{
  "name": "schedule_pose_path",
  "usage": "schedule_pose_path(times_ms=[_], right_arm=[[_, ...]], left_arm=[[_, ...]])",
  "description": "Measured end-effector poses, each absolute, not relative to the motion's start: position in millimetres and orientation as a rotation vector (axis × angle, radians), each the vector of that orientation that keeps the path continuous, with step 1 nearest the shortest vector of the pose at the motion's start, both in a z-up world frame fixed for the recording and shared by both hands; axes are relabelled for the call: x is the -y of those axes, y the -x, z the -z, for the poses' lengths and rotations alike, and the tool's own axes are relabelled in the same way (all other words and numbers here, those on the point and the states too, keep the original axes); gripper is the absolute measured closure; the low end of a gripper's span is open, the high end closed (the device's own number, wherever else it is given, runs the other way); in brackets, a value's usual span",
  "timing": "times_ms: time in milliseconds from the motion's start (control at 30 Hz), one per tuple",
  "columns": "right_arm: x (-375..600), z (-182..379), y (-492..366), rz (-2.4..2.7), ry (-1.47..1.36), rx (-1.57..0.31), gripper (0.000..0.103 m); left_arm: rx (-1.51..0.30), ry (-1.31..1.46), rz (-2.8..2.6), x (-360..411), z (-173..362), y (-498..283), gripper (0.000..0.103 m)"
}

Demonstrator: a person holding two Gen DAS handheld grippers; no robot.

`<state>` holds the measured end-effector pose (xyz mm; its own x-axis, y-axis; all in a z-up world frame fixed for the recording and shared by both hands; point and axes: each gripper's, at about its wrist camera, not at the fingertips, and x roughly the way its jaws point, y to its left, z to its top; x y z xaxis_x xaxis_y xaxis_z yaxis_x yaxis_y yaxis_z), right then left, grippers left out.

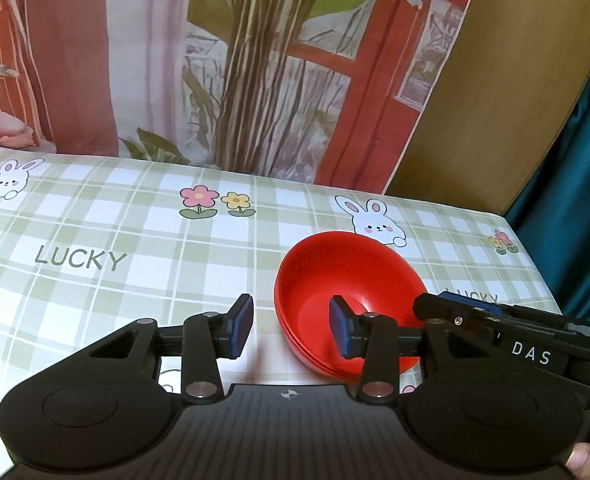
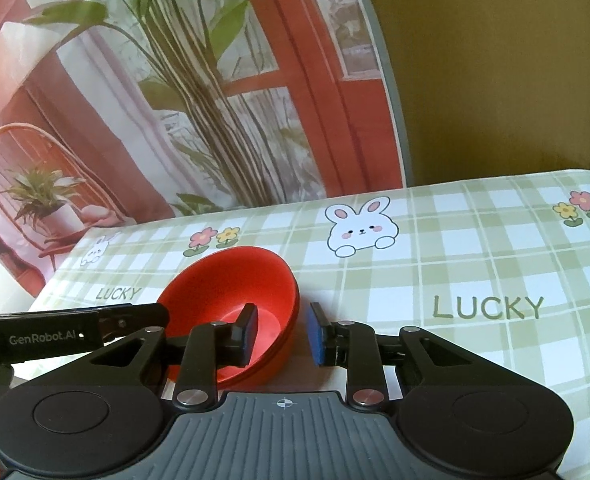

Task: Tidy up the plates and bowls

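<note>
Tablecloth (image 1: pixel 95 240) in green-and-white check, printed with rabbits, flowers and the word LUCKY, fills the middle band of both wrist views, with a printed backdrop (image 1: pixel 255 60) of red window frames and plant stems across the top of each frame. On it sits the red bowl stack (image 1: pixel 347 292), lower right of center in the left wrist view and lower left of center in the right wrist view; rim lines down its side suggest about 3 nested bowls, though the count is hard to confirm. No plates show in either view.

The left gripper (image 1: pixel 293 326) is spread, its right pad appearing to hang over the bowl's interior while its left pad stands clear of the rim over bare cloth. The right gripper (image 2: pixel 283 330) is likewise spread, straddling the stack's right-hand wall, 1 pad inside and 1 outside. Neither pinches anything.

Risk lies in 2 tools crowding 1 stack. Closing on the top rim alone may lift a single bowl and drag or tip the others; smooth plastic could slip from the pads. The grippers' bodies sit near each other and could collide, and the stack could slide when nudged.
</note>
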<state>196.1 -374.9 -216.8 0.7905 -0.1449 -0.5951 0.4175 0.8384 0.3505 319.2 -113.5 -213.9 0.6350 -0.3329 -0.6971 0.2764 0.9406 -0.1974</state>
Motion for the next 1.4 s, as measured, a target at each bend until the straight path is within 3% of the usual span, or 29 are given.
schedule_pose_path(times_ms=[567,833,1000,1400], right_arm=[[374,234,-207,0.31,-0.551,-0.593,0.077],[374,235,-206,0.324,-0.564,-0.58,0.081],[377,235,-203,0.331,-0.594,-0.565,0.088],[378,238,-199,0.339,-0.646,-0.555,0.091]], left_arm=[[-0.863,0.19,0.38,108,236,-339,0.061],[-0.854,0.203,0.379,108,239,-339,0.083],[-0.845,0.224,0.373,104,239,-338,0.087],[-0.835,0.235,0.373,101,236,-336,0.088]])
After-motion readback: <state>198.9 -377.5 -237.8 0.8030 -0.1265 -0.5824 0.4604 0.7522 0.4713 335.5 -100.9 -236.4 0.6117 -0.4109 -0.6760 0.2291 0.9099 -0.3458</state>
